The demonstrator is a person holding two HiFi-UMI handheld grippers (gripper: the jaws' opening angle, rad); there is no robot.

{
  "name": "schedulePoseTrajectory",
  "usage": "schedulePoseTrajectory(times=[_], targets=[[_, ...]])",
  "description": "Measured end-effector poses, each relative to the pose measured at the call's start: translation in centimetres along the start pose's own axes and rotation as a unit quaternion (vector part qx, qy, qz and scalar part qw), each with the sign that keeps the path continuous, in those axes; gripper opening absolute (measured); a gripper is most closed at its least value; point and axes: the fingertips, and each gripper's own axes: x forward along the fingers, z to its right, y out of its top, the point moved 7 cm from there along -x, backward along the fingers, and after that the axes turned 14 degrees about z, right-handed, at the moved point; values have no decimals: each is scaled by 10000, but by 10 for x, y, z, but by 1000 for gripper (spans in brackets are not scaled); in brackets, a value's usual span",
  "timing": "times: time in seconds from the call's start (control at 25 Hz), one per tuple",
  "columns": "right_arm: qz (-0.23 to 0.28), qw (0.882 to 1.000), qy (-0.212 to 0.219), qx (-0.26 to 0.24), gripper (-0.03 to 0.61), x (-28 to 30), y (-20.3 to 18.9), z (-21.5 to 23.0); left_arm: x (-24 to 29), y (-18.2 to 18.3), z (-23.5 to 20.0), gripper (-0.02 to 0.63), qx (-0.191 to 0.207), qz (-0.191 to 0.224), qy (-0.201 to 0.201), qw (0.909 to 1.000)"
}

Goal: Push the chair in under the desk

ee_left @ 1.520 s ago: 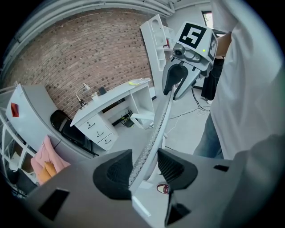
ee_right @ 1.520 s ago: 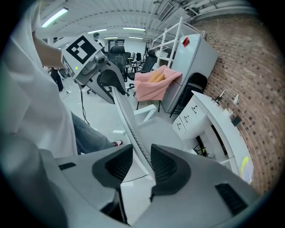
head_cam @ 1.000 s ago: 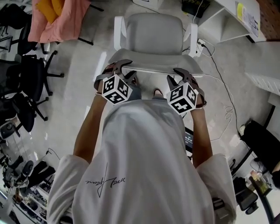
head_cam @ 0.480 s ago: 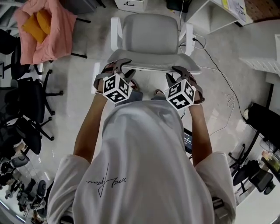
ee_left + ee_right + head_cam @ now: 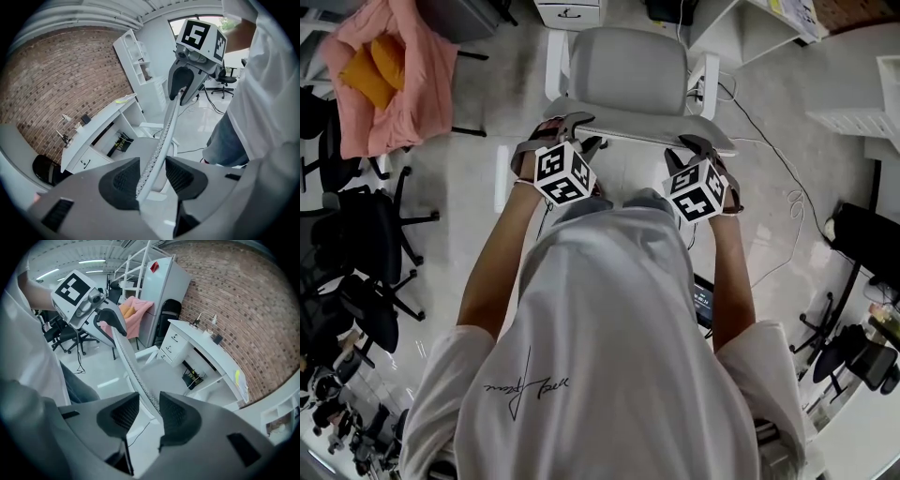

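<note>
The pale grey office chair with a mesh back and white armrests stands on the light glossy floor. Its seat is turned toward the long white desk that runs along the red brick wall, close in front of it. From here I cannot tell whether the front of the seat reaches under the top. The person in a white T-shirt stands right behind the backrest with both arms stretched forward and down. The left gripper is at the left end of the backrest's top edge and the right gripper is at the right end. In the left gripper view the thin mesh edge runs up between the dark pads of the left gripper. The jaws stand wide and straddle the edge, which lies against one pad with a clear gap to the other, so nothing is clamped. The right gripper looks much the same in its own view: its jaws are wide, with the edge passing between the pads and close beside one of them. A white drawer unit sits beside the desk's open bay. A pink cloth with an orange cushion is draped over a chair to the left, black office chairs cluster beneath it, and a white cable trails over the floor on the right.
</note>
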Motion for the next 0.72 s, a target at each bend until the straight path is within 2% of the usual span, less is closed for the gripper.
schedulePoseTrajectory(times=[0.28,0.72], targets=[[-69,9995,-213,201,152,7,8,-2,2,-7,-13,172,310,162,-56,9994],[68,9987,-340,373,152,11,13,0,9,-10,-28,181,493,158,-95,9986]])
